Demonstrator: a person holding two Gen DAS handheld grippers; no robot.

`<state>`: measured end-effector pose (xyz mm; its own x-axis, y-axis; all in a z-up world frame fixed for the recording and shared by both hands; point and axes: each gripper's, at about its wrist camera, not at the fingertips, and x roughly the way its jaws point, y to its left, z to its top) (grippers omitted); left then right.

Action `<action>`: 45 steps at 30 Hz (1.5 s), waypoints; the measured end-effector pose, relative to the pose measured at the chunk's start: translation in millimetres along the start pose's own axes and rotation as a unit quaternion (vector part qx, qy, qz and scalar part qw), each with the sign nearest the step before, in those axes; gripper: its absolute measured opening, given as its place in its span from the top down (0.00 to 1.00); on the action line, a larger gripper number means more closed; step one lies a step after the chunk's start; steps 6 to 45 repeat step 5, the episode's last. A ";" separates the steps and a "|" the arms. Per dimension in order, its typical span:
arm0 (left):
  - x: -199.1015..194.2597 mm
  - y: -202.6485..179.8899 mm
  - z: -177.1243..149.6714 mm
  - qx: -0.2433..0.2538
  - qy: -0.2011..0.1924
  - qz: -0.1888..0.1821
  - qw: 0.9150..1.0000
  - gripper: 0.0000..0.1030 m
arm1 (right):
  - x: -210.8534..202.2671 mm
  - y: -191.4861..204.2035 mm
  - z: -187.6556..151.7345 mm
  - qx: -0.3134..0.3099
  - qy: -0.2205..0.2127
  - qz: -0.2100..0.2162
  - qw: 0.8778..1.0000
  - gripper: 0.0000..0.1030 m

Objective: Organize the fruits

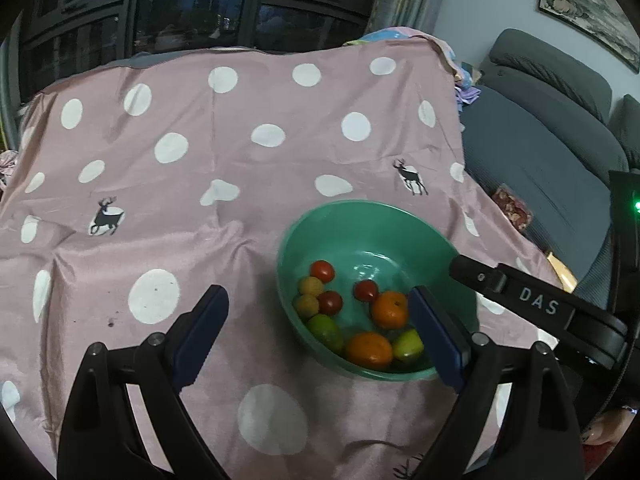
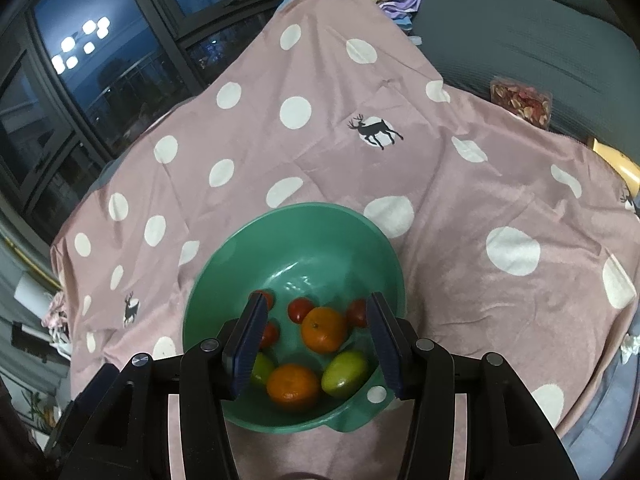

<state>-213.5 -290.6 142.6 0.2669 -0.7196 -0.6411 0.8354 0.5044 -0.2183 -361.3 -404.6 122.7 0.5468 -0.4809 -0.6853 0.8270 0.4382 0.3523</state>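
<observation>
Green bowl holds 2 oranges; left gripper spread wide, right gripper spread, both empty.

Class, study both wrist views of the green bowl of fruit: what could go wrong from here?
1. The right gripper hangs over the green bowl with jaws apart above crowded fruit; closing might catch an orange together with a neighbouring tomato.
2. The round fruit may roll aside when nudged.
3. The bowl rests on a wrinkled spotted cloth, so a push on its rim might slide it.
</observation>
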 end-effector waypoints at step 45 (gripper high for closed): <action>-4.8 5.2 -0.5 -0.010 -0.003 -0.004 1.000 0.11 | 0.2 -0.1 -0.4 -0.006 0.001 -0.006 1.000 0.49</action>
